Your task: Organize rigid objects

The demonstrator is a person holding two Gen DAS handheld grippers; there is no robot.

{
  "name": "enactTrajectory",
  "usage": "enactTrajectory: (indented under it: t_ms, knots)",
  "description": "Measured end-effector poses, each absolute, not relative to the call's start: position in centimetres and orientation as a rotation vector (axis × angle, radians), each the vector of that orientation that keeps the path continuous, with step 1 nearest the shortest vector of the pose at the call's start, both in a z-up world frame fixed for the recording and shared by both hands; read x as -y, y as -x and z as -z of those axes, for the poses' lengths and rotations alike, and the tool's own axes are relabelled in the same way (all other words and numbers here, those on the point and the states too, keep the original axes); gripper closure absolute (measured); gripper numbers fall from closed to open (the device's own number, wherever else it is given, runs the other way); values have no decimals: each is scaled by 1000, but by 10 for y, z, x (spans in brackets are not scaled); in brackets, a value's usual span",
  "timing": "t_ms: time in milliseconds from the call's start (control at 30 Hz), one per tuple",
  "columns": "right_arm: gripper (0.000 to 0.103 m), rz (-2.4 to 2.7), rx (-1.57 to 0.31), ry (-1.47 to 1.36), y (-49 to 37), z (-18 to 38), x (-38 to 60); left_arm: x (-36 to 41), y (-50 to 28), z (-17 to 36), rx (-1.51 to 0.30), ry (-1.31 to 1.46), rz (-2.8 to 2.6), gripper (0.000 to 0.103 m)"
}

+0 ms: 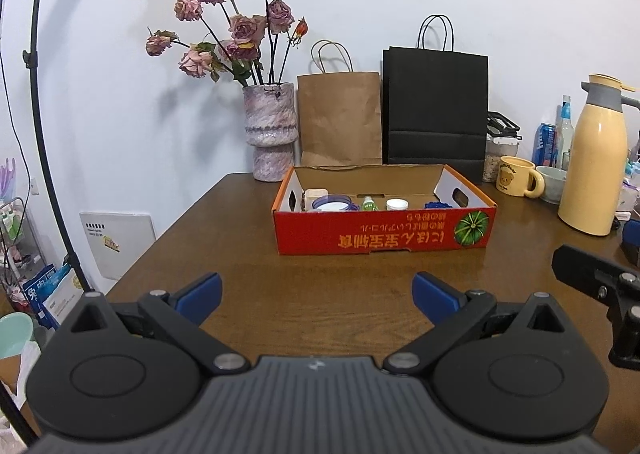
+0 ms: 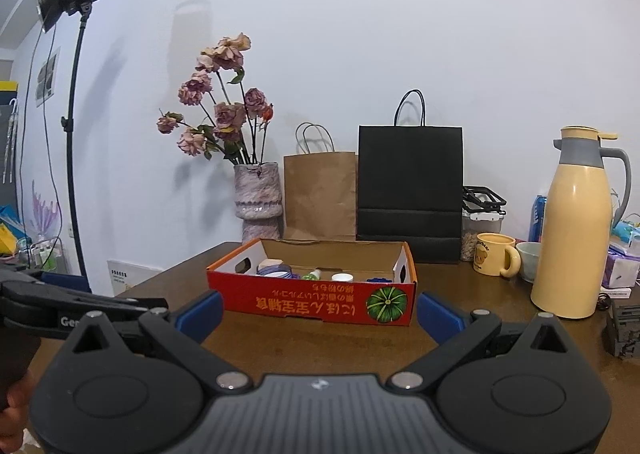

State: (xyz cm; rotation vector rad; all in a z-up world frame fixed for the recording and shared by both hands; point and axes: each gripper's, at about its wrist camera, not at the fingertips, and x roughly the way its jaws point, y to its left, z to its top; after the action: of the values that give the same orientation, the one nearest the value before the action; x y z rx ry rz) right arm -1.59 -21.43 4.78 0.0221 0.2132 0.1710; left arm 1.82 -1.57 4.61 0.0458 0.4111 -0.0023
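Your left gripper (image 1: 317, 296) hangs over the bare wood tabletop (image 1: 248, 254), jaws spread wide, nothing between the blue pads. Your right gripper (image 2: 320, 316) is the same: jaws wide apart, empty, low over the tabletop. In the left view the right gripper's black body pokes in at 3 o'clock; in the right view the left one shows at 9 o'clock.

The red cardboard box (image 1: 384, 232) sits at 12 o'clock from both grippers, well apart from the left one, nearer the right one. Inside it, along the near wall: a purple tape roll (image 1: 334, 203) at the 9 o'clock end, then a small green bottle (image 1: 369, 204), a white-capped jar (image 1: 397, 205) and a blue piece (image 1: 437, 205) toward 3 o'clock. A pale block (image 1: 314, 196) sits just behind the tape roll.

Behind the box stand a vase of dried roses (image 1: 271, 130), a brown paper bag (image 1: 339, 118) and a black paper bag (image 1: 436, 110). At 2 o'clock: a yellow mug (image 1: 518, 176) and a yellow thermos jug (image 1: 594, 158)
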Motion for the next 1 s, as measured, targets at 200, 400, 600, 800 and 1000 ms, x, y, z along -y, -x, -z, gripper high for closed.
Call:
enactTrajectory:
  t_ms: [200,400,600,800,1000]
  knots:
    - [0,-173,-215,-16,30,-45,212,14,-3,-42,-412,-41,9,0]
    - [0,-177,-213,-12,37,-44,210,12,4,-41,-413,-38,9,0]
    - [0,-183,-207,-10,40,-46,208,12,6,-42,-411,-38,9,0]
    - [0,-183,-206,-11,40,-46,208,13,8,-44,-409,-41,11,0]
    - [0,-183,-205,-11,41,-46,207,13,8,-44,-409,-40,11,0]
